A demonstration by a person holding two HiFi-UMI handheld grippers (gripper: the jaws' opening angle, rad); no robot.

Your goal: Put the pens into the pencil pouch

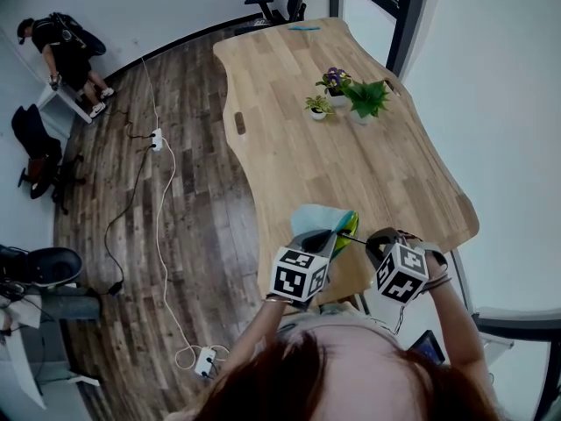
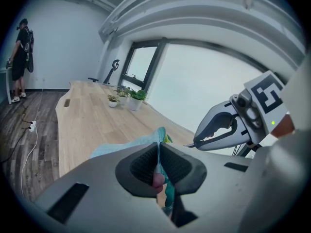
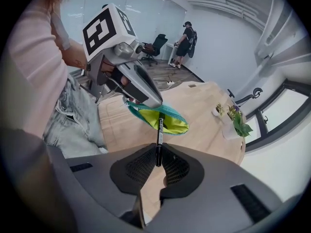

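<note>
The pencil pouch (image 3: pixel 167 119) is light blue-teal outside with a lime-green lining, and its mouth gapes open. My left gripper (image 2: pixel 159 168) is shut on the pouch's edge (image 2: pixel 162 144) and holds it up near the table's front edge; in the head view the pouch (image 1: pixel 326 220) shows just beyond that gripper (image 1: pixel 326 242). My right gripper (image 3: pixel 158 164) is shut on a black pen (image 3: pixel 160 136). The pen's tip points into the pouch's open mouth. In the head view the pen (image 1: pixel 354 238) runs from the right gripper (image 1: pixel 372 246) toward the pouch.
A long wooden table (image 1: pixel 351 147) carries small potted plants (image 1: pixel 351 96) at its far side. An office chair (image 1: pixel 276 7) stands beyond it. Cables and power strips (image 1: pixel 158 139) lie on the wood floor at left, where a person (image 1: pixel 66 46) stands in the corner.
</note>
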